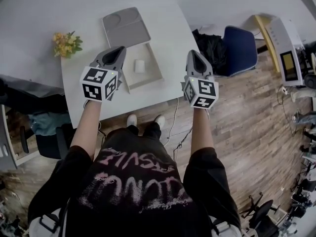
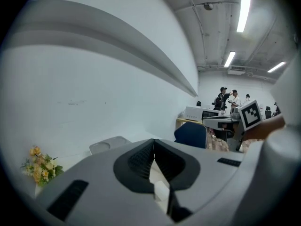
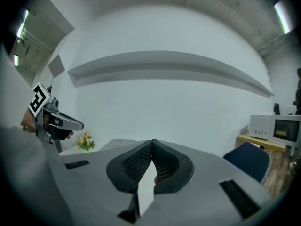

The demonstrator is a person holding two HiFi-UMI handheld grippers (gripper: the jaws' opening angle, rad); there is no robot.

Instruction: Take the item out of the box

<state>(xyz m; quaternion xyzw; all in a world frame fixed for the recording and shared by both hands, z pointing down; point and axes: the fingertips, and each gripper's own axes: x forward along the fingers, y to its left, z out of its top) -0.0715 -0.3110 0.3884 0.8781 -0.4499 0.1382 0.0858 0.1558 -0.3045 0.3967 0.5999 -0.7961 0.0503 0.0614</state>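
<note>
Both grippers are closed up tight right now. Our left gripper (image 1: 120,49) has its pads pressed together with nothing caught between them, and the right gripper (image 1: 193,53) looks the same in its own view: ribbed pads meeting at the tip, nothing held. So we're empty-handed on both sides.

Where things sit: the box (image 1: 159,69) is open on the white table (image 1: 148,100), roughly mid-way along the near edge and a little in from it. Its lid (image 1: 126,26) is already off and lies flat just beyond it, toward the far edge. The item (image 1: 139,65), a small white block, is still down in the tray, about in the middle and near its far wall. A little bunch of yellow flowers (image 1: 65,43) sits by the table's left edge, well clear of everything.

From the head view, the left gripper hangs just beside the box's left wall, and the right one is over by the table's right edge, apart from the box. Neither touches the box or the item as far as we can see.

Progress-wise, we'd call this the early part. The opening is done, since the lid's off, but the actual job hasn't started. What's left is to open one set of jaws, come down over that white block, pinch it, lift it clear of the walls and set it on the table. We'd guess the left gripper is the better placed one, being right next to the tray, but that's only our read.
</note>
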